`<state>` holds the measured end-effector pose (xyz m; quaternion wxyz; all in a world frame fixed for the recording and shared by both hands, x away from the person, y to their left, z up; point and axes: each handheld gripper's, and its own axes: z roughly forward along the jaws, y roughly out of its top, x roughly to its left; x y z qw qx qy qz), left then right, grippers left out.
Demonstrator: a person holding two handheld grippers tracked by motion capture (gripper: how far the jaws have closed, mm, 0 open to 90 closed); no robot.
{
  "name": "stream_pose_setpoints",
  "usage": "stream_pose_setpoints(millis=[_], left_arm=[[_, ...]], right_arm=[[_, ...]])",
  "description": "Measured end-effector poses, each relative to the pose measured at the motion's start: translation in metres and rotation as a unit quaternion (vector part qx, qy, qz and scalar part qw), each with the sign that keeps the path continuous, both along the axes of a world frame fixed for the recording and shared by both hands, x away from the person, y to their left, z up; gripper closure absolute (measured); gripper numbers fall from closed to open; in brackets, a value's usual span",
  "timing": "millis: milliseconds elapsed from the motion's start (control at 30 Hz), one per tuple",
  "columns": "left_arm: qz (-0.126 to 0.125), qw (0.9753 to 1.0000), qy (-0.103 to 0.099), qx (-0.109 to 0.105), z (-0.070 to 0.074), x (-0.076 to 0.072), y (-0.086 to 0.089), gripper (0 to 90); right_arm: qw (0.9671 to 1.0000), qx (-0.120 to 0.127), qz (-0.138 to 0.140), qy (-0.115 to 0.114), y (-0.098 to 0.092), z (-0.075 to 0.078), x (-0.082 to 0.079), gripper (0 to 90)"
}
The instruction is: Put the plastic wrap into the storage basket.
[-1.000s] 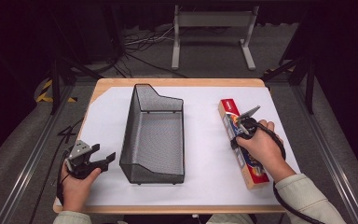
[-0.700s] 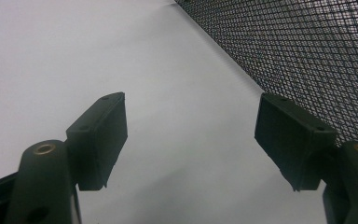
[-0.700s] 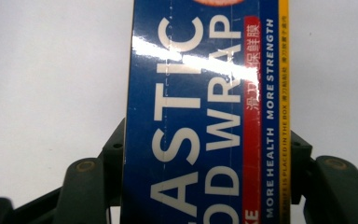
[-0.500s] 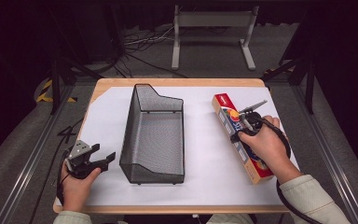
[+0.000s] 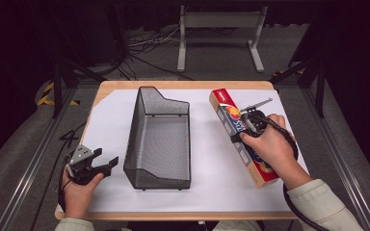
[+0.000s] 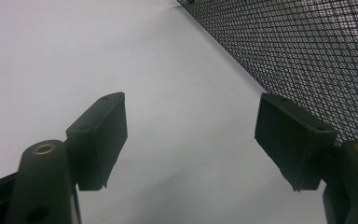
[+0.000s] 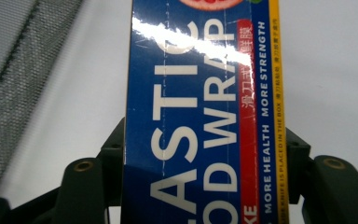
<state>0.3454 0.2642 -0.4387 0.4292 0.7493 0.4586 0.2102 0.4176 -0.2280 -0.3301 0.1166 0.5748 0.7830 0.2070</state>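
A long blue and red plastic wrap box (image 5: pixel 225 111) lies lengthwise on the right side of the table. My right gripper (image 5: pixel 245 127) is shut on its middle, one jaw on each long side. The right gripper view has the box (image 7: pixel 205 93) between the jaws of that gripper (image 7: pixel 205 161), its white lettering running up the frame. A black wire-mesh basket (image 5: pixel 158 144) stands mid-table with nothing in it. At the front left my left gripper (image 5: pixel 107 162) stands open just left of the basket. Its jaws (image 6: pixel 191 135) hold nothing, and the mesh wall (image 6: pixel 307 51) is close beside one jaw.
A white sheet (image 5: pixel 207 159) covers the wooden table (image 5: pixel 183 84). Beyond the far edge stand a metal frame (image 5: pixel 219 29) and cables on the dark floor. Bare white surface lies between basket and box and to the basket's left.
The right gripper has shifted the box leftward toward the basket, its far end swinging left. The left gripper has stayed put and open.
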Motion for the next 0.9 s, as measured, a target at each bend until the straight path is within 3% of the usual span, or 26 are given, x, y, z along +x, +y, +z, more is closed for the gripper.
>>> stream_pose_setpoints(millis=[500, 667, 900], left_arm=[[0.017, 0.9998, -0.002, -0.006, 0.0, -0.01, 0.009, 25.8], [0.016, 0.9999, -0.002, -0.005, -0.001, -0.009, 0.008, 25.8], [0.011, 0.9999, -0.003, -0.002, -0.001, -0.005, 0.005, 25.8]], right_arm=[[0.998, 0.0, 0.06, -0.016, 0.066, 0.025, -0.002, 39.8], [0.9975, 0.011, 0.069, -0.014, 0.092, 0.031, -0.007, 39.7], [0.9961, 0.013, 0.085, -0.019, 0.114, 0.034, -0.014, 39.6]])
